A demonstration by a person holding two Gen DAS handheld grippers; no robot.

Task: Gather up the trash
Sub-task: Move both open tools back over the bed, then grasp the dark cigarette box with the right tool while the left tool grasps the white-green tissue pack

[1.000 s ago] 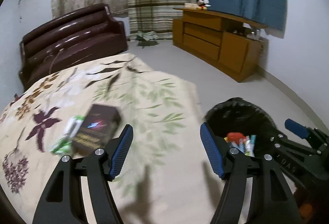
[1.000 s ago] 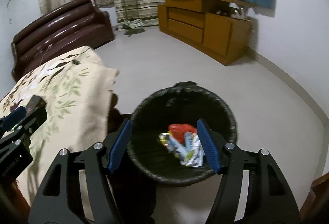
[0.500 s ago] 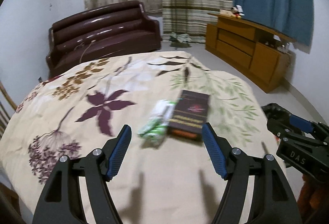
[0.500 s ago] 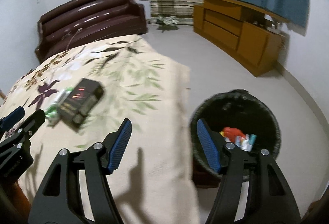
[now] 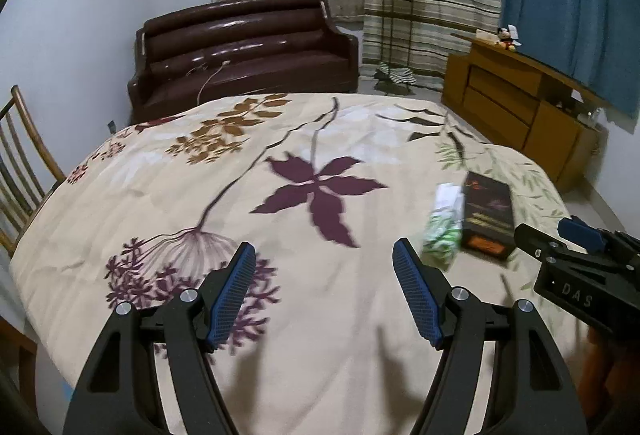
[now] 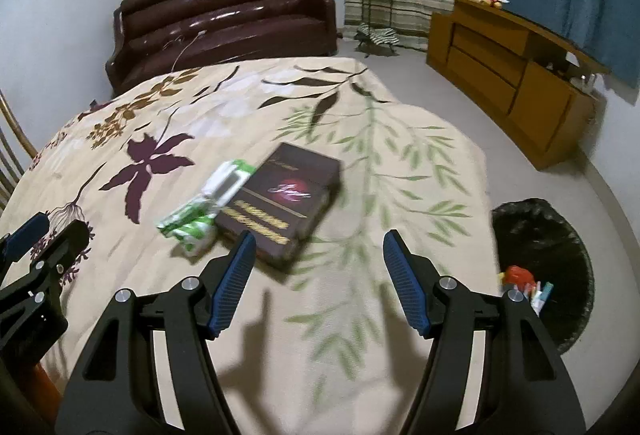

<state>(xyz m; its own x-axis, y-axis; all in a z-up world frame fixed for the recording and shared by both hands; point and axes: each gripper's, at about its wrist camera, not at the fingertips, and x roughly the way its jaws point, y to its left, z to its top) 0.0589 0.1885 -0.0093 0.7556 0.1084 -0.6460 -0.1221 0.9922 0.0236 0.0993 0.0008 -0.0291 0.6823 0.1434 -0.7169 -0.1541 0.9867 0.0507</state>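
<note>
A dark maroon box [image 6: 287, 198] and a green-and-white wrapper [image 6: 204, 207] lie side by side on the floral cloth [image 6: 360, 139]. My right gripper [image 6: 318, 259] is open and empty, just in front of the box. My left gripper [image 5: 324, 275] is open and empty over the cloth, left of the wrapper [image 5: 443, 223] and box [image 5: 489, 215]. A black-lined trash bin [image 6: 548, 259] holding colourful wrappers stands on the floor at the right of the right wrist view. The right gripper's body shows at the right edge of the left wrist view [image 5: 580, 275].
A brown leather sofa [image 5: 244, 51] stands beyond the cloth. A wooden cabinet [image 6: 512, 75] lines the right wall. A wooden chair [image 5: 20, 163] stands at the left. A plant stand [image 5: 396, 15] is by the curtains.
Both grippers swung left from the bin to over the cloth. The box and wrapper now sit right of the left gripper and just ahead of the right one. Both stay open.
</note>
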